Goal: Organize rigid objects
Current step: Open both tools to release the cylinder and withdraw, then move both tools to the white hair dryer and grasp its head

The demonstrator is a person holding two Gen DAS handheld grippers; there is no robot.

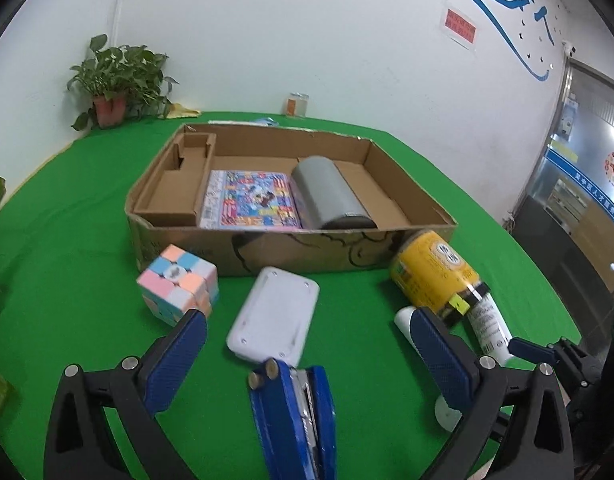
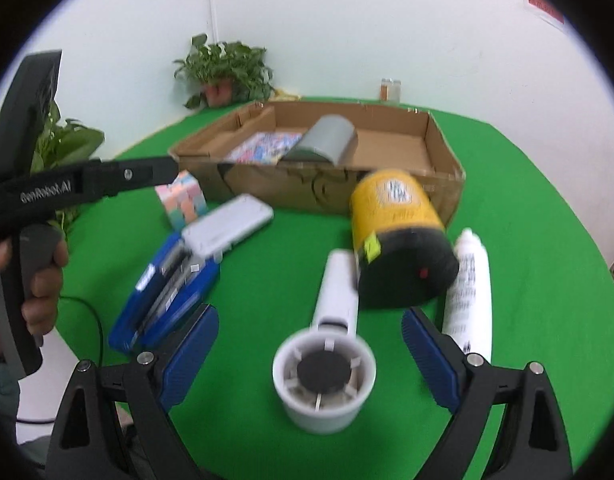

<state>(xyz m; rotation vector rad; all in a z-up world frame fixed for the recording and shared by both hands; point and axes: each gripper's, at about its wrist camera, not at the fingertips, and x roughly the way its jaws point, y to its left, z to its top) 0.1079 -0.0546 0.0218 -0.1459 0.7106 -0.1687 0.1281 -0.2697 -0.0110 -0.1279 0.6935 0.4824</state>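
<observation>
Clutter is your main hazard: everything left to pack lies close together on the green table [image 1: 87, 208], in front of the cardboard box [image 1: 267, 248].

Your left gripper [image 1: 307, 336] has its fingers spread wide and holds nothing. Between them lie the white case [image 1: 275, 312] and the blue stapler [image 1: 295, 412], which touch end to end. Close on one and you likely drag or tip the other. The pastel cube [image 1: 179, 282] sits just beside your left finger [image 1: 179, 356], so a sideways drift nudges it away.

Your right gripper [image 2: 311, 344] is also wide open and empty. Directly ahead lies the white fan [image 2: 327, 360], its round head toward you and its handle running up against the yellow can [image 2: 399, 232]. The can lies on its side, so it probably rolls if the fan shifts, and the white tube [image 2: 467, 292] rests against its far side. The right view is blurred, so your aim is less certain.

Inside the box, the picture book [image 1: 251, 200] lies flat with the grey roll [image 1: 331, 192] on its side beside it. Drop anything hard against that roll and it may trundle into the free space on the right.
</observation>
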